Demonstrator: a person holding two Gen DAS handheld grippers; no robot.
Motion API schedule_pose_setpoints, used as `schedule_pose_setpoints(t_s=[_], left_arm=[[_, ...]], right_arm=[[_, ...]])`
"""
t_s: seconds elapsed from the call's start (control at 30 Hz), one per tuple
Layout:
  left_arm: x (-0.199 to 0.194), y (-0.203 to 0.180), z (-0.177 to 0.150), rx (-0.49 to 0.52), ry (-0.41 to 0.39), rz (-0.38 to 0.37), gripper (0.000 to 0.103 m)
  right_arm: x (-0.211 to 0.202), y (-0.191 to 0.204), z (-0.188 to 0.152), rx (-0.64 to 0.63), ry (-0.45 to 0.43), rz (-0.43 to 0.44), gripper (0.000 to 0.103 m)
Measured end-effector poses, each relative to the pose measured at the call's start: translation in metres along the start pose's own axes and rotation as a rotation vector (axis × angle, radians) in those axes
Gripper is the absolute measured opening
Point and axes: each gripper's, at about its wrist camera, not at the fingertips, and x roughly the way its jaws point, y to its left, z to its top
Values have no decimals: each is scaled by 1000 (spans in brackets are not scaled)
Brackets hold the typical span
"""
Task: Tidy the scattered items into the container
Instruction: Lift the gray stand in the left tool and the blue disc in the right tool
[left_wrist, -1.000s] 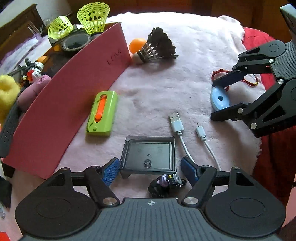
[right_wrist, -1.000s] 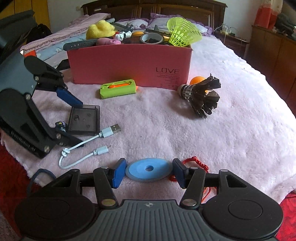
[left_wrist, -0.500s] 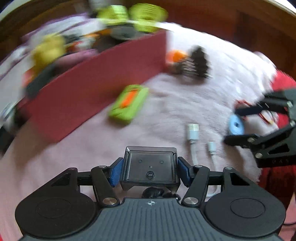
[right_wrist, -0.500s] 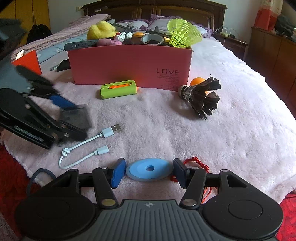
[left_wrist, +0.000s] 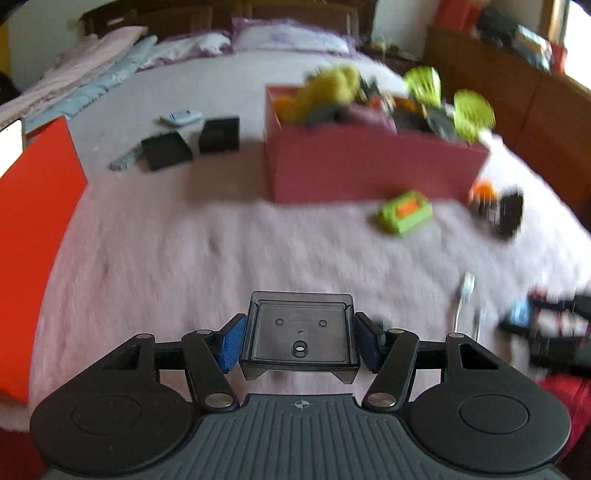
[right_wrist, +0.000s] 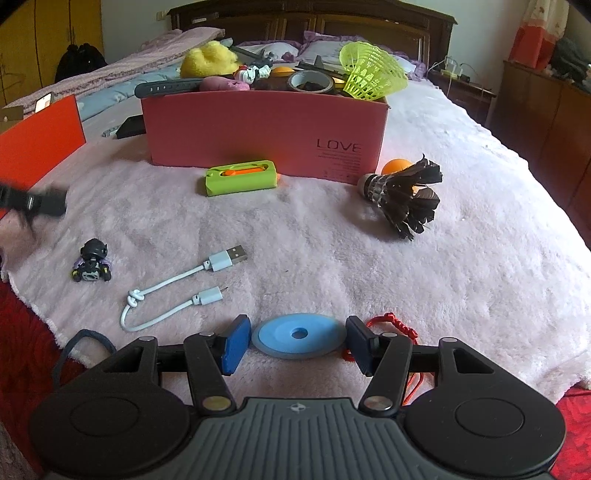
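Note:
My left gripper (left_wrist: 299, 343) is shut on a smoky dark square tray (left_wrist: 299, 328), its blue pads pressed on both sides, and holds it above the pink blanket. The view is blurred by motion. The pink box (left_wrist: 369, 173), heaped with items, stands ahead to the right. In the right wrist view the same box (right_wrist: 258, 129) reads LOVE. My right gripper (right_wrist: 299, 345) sits low on the blanket with its pads against the edges of a flat blue disc (right_wrist: 299, 334). The left gripper (right_wrist: 33, 201) shows as a dark blur at the left edge.
On the blanket lie a green case (right_wrist: 240, 177), a black shuttlecock (right_wrist: 402, 195), an orange ball (right_wrist: 395, 166), a white USB cable (right_wrist: 177, 284), a small toy figure (right_wrist: 90, 260) and a red cord (right_wrist: 391, 321). An orange board (right_wrist: 40, 144) stands at the left.
My left gripper closed on the tray, lifted it off the blanket, rolled and swung leftward, leaving the toy figure behind. The right gripper and blue disc stayed put.

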Motion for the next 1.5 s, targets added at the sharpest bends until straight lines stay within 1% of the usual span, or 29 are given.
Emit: schedule_pose_setpoints(t_s=[0.1,0.17,0.27,0.4,0.43,0.53,0.7,0.77,0.83,0.87,0.9,0.93,1.0,1.03,1.17,1.27,1.4,1.5], left_arm=[[5,-13,-15,34,46,-12,61],[12,-23,-18,51,55,-30,61],[18,-41,-8,73,11,-72,61],[21,-62,9,87,-39,-68,61],[22,-63,10,89,-41,-44,61],[23,-55,3,60,-26,12,61],[18,-20,-15,-83,-8,72,60],[15,-7,-20,-148,-17,59,61],[16,-1,-20,-175,0,38,63],[18,-1,-20,-168,11,24,64],[20,-5,-20,-149,15,20,69],[21,-8,-20,-128,17,16,71],[25,-18,-22,-82,16,19,79],[27,-23,-23,-67,18,21,80],[30,-30,-29,-29,13,49,81],[29,-27,-30,-47,7,40,81],[29,-25,-30,-54,5,36,81],[28,-25,-30,-54,0,36,78]], right_arm=[[-1,2,0,-7,1,-2,60],[-1,3,-1,-10,2,-4,60],[-1,3,-1,-9,2,-5,60],[-3,3,-1,-11,5,-6,60],[-3,3,-1,-13,5,-6,60],[-5,4,-2,-30,3,-4,60],[-4,6,-3,-37,-1,-5,60],[-4,6,-3,-38,0,-6,60],[-4,6,-3,-37,0,-7,60],[-4,6,-3,-37,0,-9,61],[-4,7,-3,-38,1,-11,61],[-4,7,-3,-40,1,-13,61],[-5,8,-3,-43,1,-19,63],[-5,8,-2,-45,1,-22,63],[-7,10,-2,-50,-5,-30,68],[-7,9,-1,-47,-6,-23,70],[-2,5,1,-25,-6,3,70],[4,0,1,13,4,20,71]])
